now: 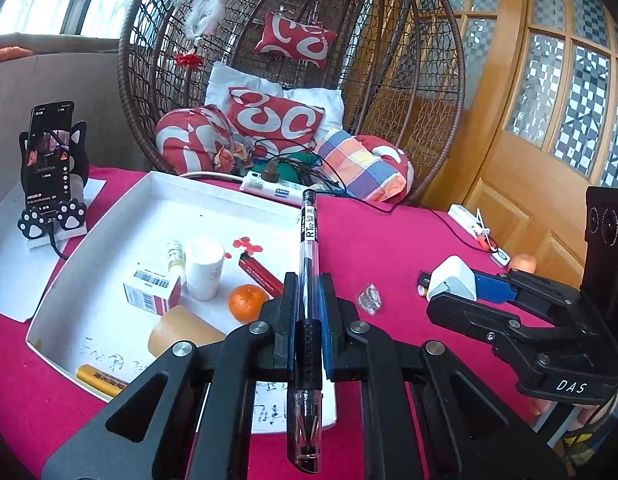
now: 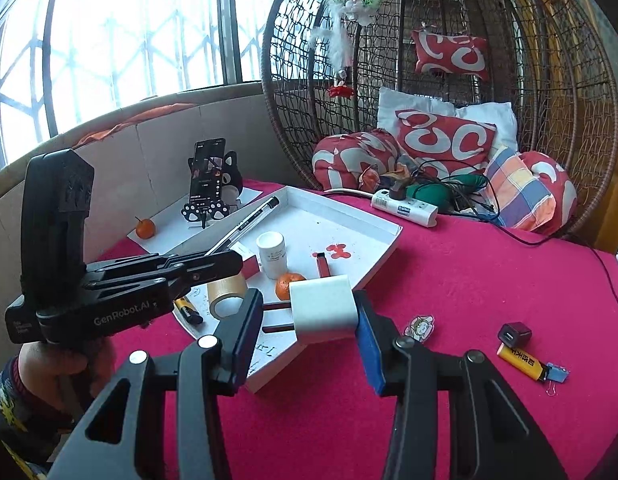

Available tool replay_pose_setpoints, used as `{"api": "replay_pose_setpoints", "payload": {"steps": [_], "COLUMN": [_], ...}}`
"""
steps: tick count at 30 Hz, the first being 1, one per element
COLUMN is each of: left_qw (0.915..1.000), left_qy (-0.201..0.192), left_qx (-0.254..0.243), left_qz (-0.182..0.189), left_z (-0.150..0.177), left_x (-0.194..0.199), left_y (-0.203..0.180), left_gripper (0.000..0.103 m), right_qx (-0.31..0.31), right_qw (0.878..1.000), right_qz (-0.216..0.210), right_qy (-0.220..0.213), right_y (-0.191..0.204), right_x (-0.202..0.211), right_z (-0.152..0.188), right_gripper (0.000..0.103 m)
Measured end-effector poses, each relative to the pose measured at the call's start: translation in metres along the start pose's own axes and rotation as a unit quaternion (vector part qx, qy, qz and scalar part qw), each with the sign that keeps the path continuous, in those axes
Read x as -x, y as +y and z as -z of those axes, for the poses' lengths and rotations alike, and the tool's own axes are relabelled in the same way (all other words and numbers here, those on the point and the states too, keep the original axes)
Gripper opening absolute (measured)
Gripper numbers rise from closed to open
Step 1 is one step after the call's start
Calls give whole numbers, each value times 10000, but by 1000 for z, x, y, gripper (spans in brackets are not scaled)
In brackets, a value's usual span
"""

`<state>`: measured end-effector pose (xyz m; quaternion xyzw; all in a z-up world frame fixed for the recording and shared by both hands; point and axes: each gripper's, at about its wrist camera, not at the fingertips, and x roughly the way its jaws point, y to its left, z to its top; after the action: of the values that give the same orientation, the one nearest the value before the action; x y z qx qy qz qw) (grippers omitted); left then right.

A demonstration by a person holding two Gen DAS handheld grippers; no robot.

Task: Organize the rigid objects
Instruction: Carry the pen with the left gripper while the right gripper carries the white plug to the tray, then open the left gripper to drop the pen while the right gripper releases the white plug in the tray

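Closest to me, the left hand-held gripper (image 1: 307,320) is clamped tight on a clear black-ink pen (image 1: 307,264), the pads gripping it near its ribbed grip so the barrel runs forward along the fingers and the tip points back at the camera. The right hand-held gripper (image 2: 309,316) is closed on a white charger block (image 2: 324,307), one pad flat on each side, with the plug's prongs pointing left across the jaws.

Both loads hang over the near edge of the white tray (image 2: 383,254) that sits on the red-covered worktop (image 2: 489,280). So I'd say the step in hand is carrying: two things are picked up and on their way to be dropped in. The tray already holds a roll of brown tape (image 2: 227,294), a tangerine (image 2: 287,285), a white bottle (image 2: 271,254) and a small carton (image 1: 151,292).

Next, I'd judge, each gripper wants a bare patch of tray floor past the clutter, a lowering, then a release; the pen should go down flat so it does not roll.

Further right on the cloth, a yellow lighter (image 2: 521,362) and a dark little cube (image 2: 514,334) wait well apart from the tray.
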<state>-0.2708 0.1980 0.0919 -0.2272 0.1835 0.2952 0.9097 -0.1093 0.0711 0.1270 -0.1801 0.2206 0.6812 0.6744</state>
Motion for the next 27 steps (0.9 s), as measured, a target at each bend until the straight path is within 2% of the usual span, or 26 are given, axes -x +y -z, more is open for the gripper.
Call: {"api": "replay_pose_setpoints", "payload": {"steps": [6,14,19,21,22,23,25,27], "left_qw": [9997,9969,9934,9914,9903,9891,9869,9853], "left_qy": [27,199,227,241,239,256,183,68], "left_qx": [39,405,690,801,863,925,1015,1173], "left_qz": [-242,-638,-893,-1003,-1063,-1118,-1244,-1242], "left_z": [-18,-29,-30,-29,-28,-25,-21,-16], "left_x": [-11,-38,-45,-48,-48,-46,-43,-34], "left_y": [23,70,93,98,101,104,109,114], "left_gripper": [9,9,11,23,36,55,76,80], "right_qx": [2,-172,-174,-115,-97,-100,-94,-44], "right_qw": [9999,9989,9982,9981,9981,9980,9980,9983], "right_qz": [-49,-37,-73,-49,-26,-3,-11,46], "right_qy": [162,439,565,598,613,626,632,582], "right_y": [1,-8,4,10,12,14,15,19], "right_x": [-30,-78,-108,-119,-124,-129,-134,-133], "right_z": [-14,-31,-36,-36,-36,-35,-35,-33], "right_gripper": [45,45,45,46,46,46,49,75]}}
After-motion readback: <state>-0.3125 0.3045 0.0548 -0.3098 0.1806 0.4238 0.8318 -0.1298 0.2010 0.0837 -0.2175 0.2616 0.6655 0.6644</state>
